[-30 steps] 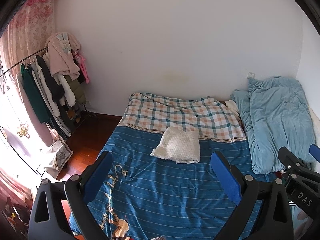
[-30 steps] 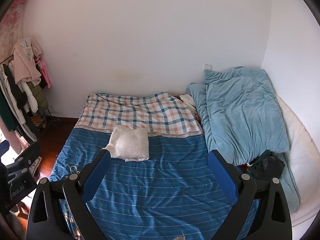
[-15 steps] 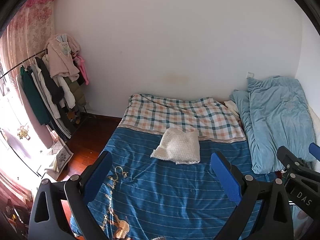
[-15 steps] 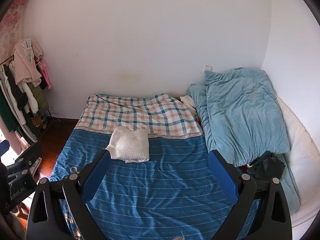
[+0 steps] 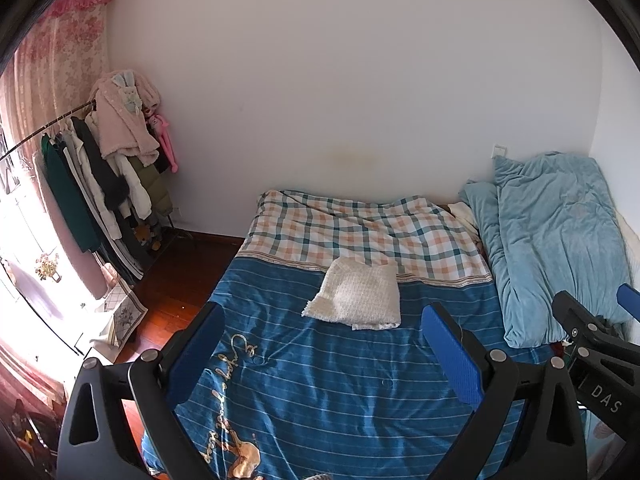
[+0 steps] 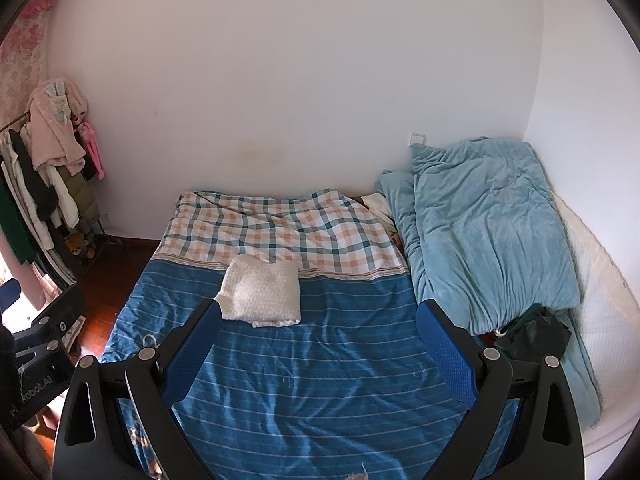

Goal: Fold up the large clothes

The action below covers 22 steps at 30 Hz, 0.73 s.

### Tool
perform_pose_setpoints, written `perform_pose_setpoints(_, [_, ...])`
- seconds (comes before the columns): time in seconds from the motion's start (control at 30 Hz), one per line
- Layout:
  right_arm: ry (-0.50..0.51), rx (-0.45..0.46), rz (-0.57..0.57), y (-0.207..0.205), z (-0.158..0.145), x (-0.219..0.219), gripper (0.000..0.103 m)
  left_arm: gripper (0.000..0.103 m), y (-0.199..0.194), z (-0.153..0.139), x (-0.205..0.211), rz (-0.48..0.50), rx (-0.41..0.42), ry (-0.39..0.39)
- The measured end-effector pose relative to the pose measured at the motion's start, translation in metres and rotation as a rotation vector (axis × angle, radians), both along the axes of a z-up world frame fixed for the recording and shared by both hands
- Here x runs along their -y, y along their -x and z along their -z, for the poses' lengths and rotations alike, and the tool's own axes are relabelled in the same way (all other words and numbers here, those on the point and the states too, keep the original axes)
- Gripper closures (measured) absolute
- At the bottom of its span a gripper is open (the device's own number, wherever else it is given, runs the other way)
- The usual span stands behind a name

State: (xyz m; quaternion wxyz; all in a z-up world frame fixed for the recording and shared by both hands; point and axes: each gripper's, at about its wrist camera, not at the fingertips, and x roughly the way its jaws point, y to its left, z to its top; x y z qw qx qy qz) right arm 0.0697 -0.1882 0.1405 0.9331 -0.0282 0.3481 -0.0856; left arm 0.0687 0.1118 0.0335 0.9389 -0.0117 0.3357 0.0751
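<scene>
Both your claws are spread wide and empty: left gripper, right gripper. One folded white garment lies on the blue striped bedspread, one light-blue duvet beside it, and one dark bundle, maybe clothing.

White walls enclose a bed, clothes rack, wooden floor and sunlit floral curtain.

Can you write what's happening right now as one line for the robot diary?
left gripper: open, empty | right gripper: open, empty | folded white knitted garment: lying on blue striped bedspread, untouched
</scene>
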Motion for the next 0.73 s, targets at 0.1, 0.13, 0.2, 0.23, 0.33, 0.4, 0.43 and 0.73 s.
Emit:
perform_pose_setpoints(0.1, [-0.003,0.000,-0.001,-0.001,0.000,-0.003,0.004,0.002,0.000,-0.002,0.000,-0.002,0.002,0.001])
perform_pose_setpoints(0.13, [-0.003,0.000,-0.002,-0.001,0.000,-0.004,0.004,0.002,0.000,-0.001,-0.001,0.001,0.000,0.000])
perform_pose_setpoints(0.2, [-0.011,0.001,-0.002,-0.001,-0.001,-0.005,0.004,0.002,0.002,-0.002,-0.002,0.000,0.000,0.000])
perform_pose_setpoints(0.23, [-0.006,0.002,-0.005,-0.003,-0.001,-0.006,0.004,0.002,0.002,-0.003,-0.002,0.000,-0.001,-0.001])
perform_pose_setpoints(0.33, [-0.004,0.007,-0.004,-0.002,-0.002,-0.007,0.004,0.002,0.001,-0.006,-0.004,0.000,-0.001,0.000])
perform_pose_setpoints(0.4, [-0.005,0.004,-0.004,-0.001,-0.002,-0.007,0.004,0.002,0.001,-0.006,-0.004,0.003,-0.004,0.003])
perform_pose_setpoints(0.43, [-0.005,0.004,-0.003,-0.001,-0.002,-0.008,0.004,0.002,0.002,-0.005,-0.004,-0.001,-0.003,-0.001])
perform_pose_setpoints(0.73, [-0.006,0.010,-0.002,0.000,-0.002,-0.011,0.004,0.002,0.004,-0.010,-0.006,-0.006,0.003,0.004])
